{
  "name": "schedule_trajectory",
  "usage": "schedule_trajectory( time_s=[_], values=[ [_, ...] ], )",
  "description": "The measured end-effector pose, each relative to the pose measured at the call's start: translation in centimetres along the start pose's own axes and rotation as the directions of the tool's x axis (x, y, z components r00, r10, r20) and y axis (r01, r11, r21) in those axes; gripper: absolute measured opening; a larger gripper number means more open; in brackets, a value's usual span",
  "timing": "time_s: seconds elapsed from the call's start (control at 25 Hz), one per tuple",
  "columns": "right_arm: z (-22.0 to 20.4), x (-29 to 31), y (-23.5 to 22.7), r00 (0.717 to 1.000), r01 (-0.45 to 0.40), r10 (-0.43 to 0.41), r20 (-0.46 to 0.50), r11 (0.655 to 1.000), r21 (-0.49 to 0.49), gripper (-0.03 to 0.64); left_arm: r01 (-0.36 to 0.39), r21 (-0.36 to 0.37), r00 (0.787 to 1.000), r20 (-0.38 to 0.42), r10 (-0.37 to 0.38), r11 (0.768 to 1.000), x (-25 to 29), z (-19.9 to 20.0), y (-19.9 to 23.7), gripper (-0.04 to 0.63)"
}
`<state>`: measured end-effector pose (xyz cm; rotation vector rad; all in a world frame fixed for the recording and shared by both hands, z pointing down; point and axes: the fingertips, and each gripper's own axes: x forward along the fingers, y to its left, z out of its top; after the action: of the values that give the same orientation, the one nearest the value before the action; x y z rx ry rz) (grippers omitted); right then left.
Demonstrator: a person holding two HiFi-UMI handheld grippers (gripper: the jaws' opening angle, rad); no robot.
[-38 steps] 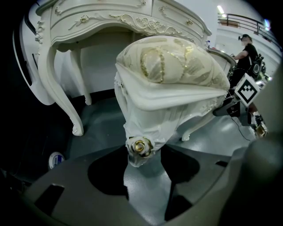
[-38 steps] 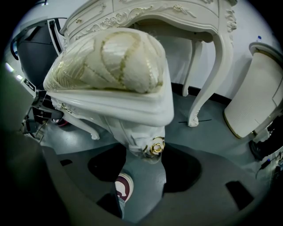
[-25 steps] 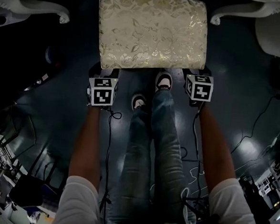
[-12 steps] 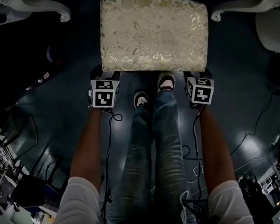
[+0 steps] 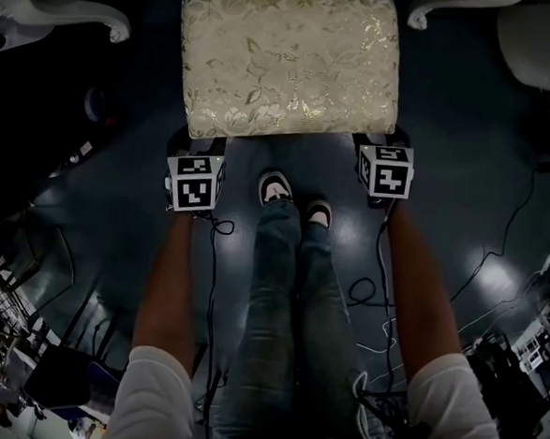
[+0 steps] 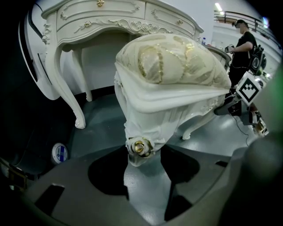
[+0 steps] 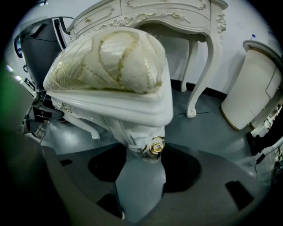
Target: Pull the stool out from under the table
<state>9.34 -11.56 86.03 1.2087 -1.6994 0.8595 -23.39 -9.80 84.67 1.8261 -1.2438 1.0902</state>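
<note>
Two tools grip here: the left tool pinches the near left leg of the stool, and the right tool pinches its near right leg. The stool stands on the floor, its far end between the legs of the table.

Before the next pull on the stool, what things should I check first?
1. Is the left gripper closed on the stool? Ok, its jaws hold a near corner leg.
2. Is the right gripper closed too? Ok, its jaws hold the other near corner leg.
3. Is the stool out from under the table? Ok, its whole top shows in the head view.
4. Are the shoes clear of the stool? Ok, they are close to it but apart.
5. Is the way back clear? Not ok, cables lie behind the shoes.
</note>
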Motion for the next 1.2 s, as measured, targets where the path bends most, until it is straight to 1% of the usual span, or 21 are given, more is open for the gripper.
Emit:
schedule_trajectory(
  time_s=[0.24,0.52,0.84,1.0,1.2],
  values=[
    [0.22,0.31,-0.4,1.0,0.004,-0.004,0.02,1.0,-0.013,0.247,0.0,-0.003,1.0,0.009,0.0,1.0,0.62,-0.03,-0.14,0.244],
    [0.35,0.85,-0.56,0.999,-0.011,0.011,0.033,1.0,-0.01,0.245,-0.015,-0.009,1.0,0.001,0.015,1.0,0.47,-0.11,-0.29,0.244],
    [0.15,0.65,-0.31,1.0,-0.023,0.023,-0.012,1.0,-0.01,0.245,-0.013,-0.011,0.999,-0.036,0.013,1.0,0.27,-0.25,-0.16,0.244],
    [0.3,0.73,-0.45,0.999,-0.025,0.025,-0.021,1.0,-0.013,0.245,-0.015,-0.02,0.999,-0.029,0.014,1.0,0.4,-0.18,-0.18,0.244],
    [0.07,0.51,-0.24,0.999,-0.022,0.022,-0.034,1.0,-0.003,0.244,-0.011,-0.015,1.0,-0.029,0.01,1.0,0.25,-0.02,-0.03,0.245]
  ],
)
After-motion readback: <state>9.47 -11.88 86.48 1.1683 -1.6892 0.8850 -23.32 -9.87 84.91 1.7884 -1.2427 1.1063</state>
